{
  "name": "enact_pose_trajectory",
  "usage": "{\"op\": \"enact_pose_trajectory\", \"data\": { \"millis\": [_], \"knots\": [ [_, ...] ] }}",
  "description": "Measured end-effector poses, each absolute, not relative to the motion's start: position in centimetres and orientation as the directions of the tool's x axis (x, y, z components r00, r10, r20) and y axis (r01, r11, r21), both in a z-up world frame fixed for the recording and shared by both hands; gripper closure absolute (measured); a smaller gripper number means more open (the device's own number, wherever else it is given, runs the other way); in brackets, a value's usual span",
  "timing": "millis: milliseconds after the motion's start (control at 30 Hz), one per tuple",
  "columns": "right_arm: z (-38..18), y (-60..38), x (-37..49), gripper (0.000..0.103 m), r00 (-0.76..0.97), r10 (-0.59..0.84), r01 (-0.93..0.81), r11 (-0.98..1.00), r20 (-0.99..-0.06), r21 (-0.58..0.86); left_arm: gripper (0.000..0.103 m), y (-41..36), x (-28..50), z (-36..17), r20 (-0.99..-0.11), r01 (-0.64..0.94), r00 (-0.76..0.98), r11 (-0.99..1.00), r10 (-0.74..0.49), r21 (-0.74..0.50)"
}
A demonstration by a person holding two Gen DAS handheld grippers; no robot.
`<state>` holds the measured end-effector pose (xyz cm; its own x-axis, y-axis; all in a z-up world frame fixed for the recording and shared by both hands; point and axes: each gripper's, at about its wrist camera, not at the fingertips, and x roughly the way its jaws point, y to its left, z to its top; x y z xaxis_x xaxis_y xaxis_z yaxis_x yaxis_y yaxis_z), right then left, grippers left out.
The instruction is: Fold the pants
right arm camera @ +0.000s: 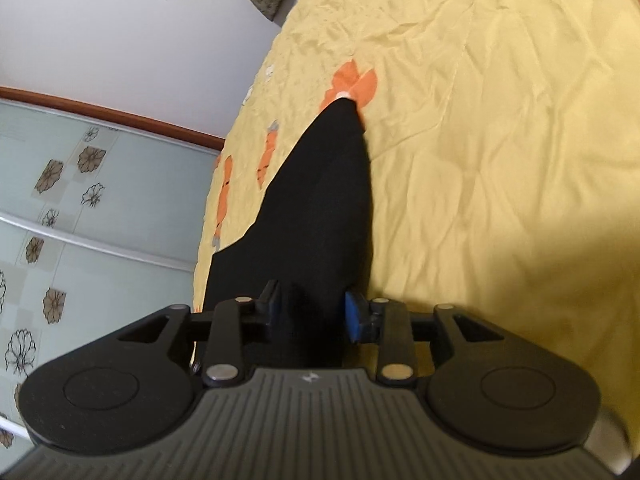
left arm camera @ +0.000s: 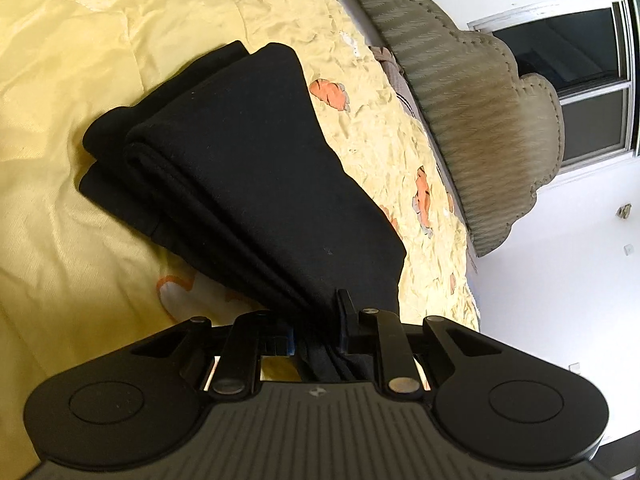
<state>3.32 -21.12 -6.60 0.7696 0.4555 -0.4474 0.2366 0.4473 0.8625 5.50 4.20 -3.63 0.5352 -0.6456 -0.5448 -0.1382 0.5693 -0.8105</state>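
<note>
Black pants (left arm camera: 240,168) lie folded in layers on a yellow bedspread (left arm camera: 80,60). The near end of the fabric bunches up into my left gripper (left arm camera: 316,332), whose fingers stand close together and pinch it. In the right wrist view, a long strip of the pants (right arm camera: 324,200) runs from my right gripper (right arm camera: 314,312) forward across the bedspread (right arm camera: 500,140). That gripper's jaws stand apart with the fabric lying between them. The blue face of its right pad (right arm camera: 354,316) shows bare beside the cloth.
A padded grey-green headboard (left arm camera: 480,120) rises to the right of the bed, with a window (left arm camera: 580,80) behind it. Orange carrot prints (right arm camera: 352,80) mark the bedspread near its edge. Glass sliding doors with a flower pattern (right arm camera: 80,200) and a white wall lie beyond the bed.
</note>
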Motion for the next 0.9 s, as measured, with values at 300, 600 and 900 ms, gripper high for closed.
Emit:
{"op": "enact_pose_trajectory", "data": {
  "millis": [300,600,900],
  "knots": [
    [-7.9,-21.9,7.8,0.064,0.767,0.445,0.259,0.444,-0.462,0.858,0.081,4.7,4.6,-4.8,-0.553,-0.176,0.549,0.560,-0.627,-0.810],
    [-5.6,-20.9,8.1,0.092,0.786,0.396,0.195,0.570,-0.475,0.798,0.086,3.4,3.4,-1.0,-0.578,-0.017,0.600,0.713,-0.553,-0.701],
    [-1.2,-21.9,7.8,0.093,0.811,0.372,0.111,0.659,-0.451,0.744,0.086,1.1,5.1,3.0,-0.544,0.106,0.636,0.761,-0.547,-0.640]
  ]
}}
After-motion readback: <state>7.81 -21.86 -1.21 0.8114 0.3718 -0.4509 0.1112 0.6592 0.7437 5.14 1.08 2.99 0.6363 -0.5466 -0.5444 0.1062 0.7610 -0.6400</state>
